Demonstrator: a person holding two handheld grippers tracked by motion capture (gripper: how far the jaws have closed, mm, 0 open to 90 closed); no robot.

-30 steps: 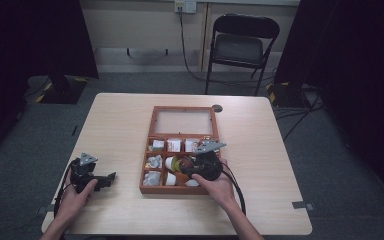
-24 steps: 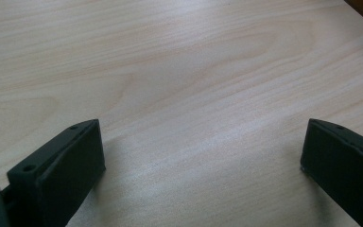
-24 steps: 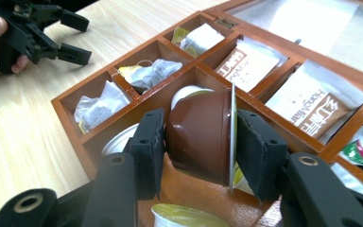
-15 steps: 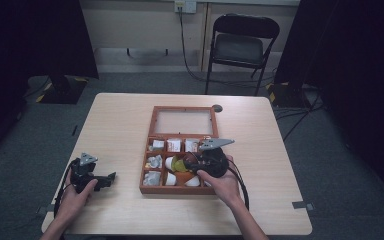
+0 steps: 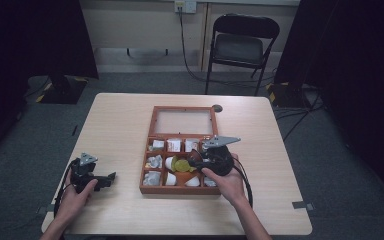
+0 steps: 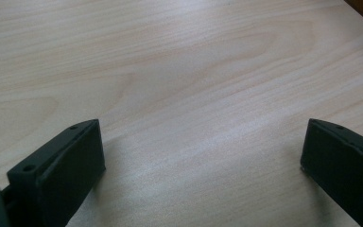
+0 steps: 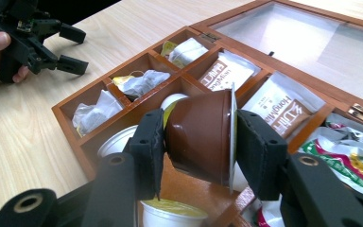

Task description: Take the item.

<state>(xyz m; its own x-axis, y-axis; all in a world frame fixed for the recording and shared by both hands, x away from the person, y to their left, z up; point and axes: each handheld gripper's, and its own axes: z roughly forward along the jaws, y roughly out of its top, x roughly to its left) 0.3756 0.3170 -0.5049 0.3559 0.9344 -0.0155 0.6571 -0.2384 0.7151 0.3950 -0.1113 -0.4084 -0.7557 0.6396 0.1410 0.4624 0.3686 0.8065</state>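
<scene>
the right gripper (image 7: 198,142) pinches a brown capsule (image 7: 201,135) over the box (image 5: 152,122) at the table (image 5: 120,115) middle. the left gripper (image 6: 203,156) is spread near the left edge.

The right tongs (image 7: 198,142), clamped on a small brown plastic capsule with a foil lid (image 7: 201,137), have risen out of the compartmented brown wooden box (image 5: 147,172), carrying the capsule up and slightly toward the near side.
</scene>
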